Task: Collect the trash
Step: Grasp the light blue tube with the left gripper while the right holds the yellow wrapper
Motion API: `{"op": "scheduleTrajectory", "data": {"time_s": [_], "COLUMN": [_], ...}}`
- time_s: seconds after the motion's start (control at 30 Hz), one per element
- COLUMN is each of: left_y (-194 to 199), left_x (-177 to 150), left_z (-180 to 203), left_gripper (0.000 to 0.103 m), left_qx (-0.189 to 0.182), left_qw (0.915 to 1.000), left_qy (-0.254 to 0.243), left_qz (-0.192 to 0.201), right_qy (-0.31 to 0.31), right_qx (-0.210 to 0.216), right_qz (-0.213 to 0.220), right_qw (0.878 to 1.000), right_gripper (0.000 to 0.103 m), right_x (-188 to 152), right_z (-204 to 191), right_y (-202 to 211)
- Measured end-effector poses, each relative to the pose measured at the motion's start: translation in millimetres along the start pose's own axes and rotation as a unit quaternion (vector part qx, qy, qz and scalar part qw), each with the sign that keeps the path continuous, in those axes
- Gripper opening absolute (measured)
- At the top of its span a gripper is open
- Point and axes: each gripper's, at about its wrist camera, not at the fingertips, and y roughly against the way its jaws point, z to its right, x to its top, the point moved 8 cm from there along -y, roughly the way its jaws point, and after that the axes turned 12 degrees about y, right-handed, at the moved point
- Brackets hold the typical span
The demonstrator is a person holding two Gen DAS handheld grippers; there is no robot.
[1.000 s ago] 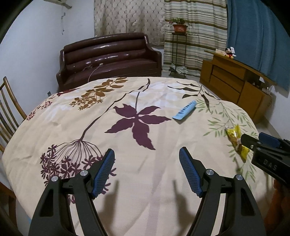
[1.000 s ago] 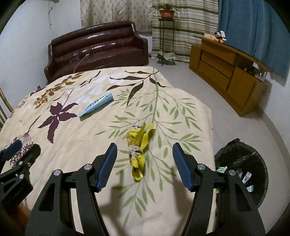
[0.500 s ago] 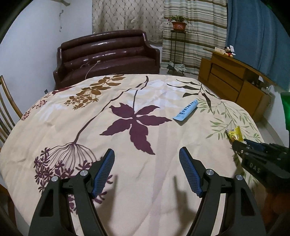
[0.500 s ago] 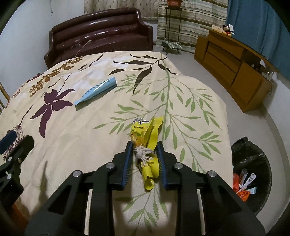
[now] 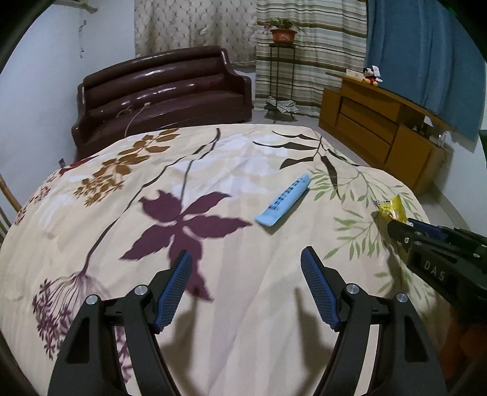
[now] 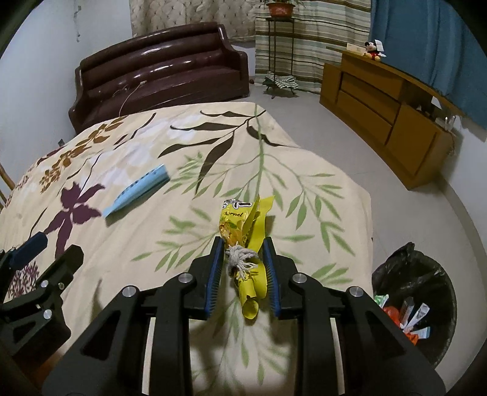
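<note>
Yellow plastic, crumpled and glossy, makes up the snack wrapper [image 6: 243,243] clamped between the 2 blue-padded fingers of the right gripper [image 6: 242,259]. A frayed tuft of grey-white string [image 6: 242,262] sits bunched against the wrapper right at the pinch. The wrapper's printed upper end sticks forward past the fingertips, and its curled lower tail hangs back between the jaws, over the green-leaf part of the floral tablecloth [image 6: 146,146]; whether it still touches the cloth cannot be told. In the left wrist view the same wrapper [image 5: 392,208] peeks out ahead of the right gripper's tip [image 5: 401,233] near the table's right edge.

To the left of the wrapper, well apart from it, a light blue flat packet [image 6: 137,190] lies on the cloth near the purple flower print; in the left wrist view it [image 5: 284,201] lies ahead and slightly right of the left gripper.

The left gripper [image 5: 246,268] hangs above the cloth with its jaws spread wide and nothing between them.

On the floor beside the table's right corner stands a bin lined with a black bag [image 6: 417,292], with several colourful wrappers inside. Farther back are a dark brown leather sofa [image 6: 158,70], a wooden sideboard [image 6: 383,100] carrying a small plush toy [image 6: 373,50], and a potted plant [image 6: 280,7] on a metal stand before striped curtains.
</note>
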Motion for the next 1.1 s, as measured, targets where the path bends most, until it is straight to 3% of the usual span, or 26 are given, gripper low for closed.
{"op": "scheduleTrajectory", "data": {"time_s": [0.37,0.8,1.1], "left_y": [-39.1,-74.6,-75.4], "left_x": [28.4,34.5,30.4], "left_z": [22.3,28.8,35.9], "left_gripper": [0.072,0.071,0.028], "left_qx": [0.004,-0.015,-0.031], "left_qw": [0.9996,0.9975,0.9961], "left_qy": [-0.027,-0.031,-0.049], "left_qz": [-0.011,-0.062,-0.067], "right_qy": [-0.010,-0.006,-0.006], "right_qx": [0.004,0.007,0.007], "right_qz": [-0.008,-0.011,-0.011], "right_qw": [1.000,1.000,1.000], "right_gripper": [0.026,0.026,0.026], "right_x": [14.4,21.2,21.6], "right_z": [21.3,24.6,25.0], "right_y": [-26.4,-35.1,-35.2]}}
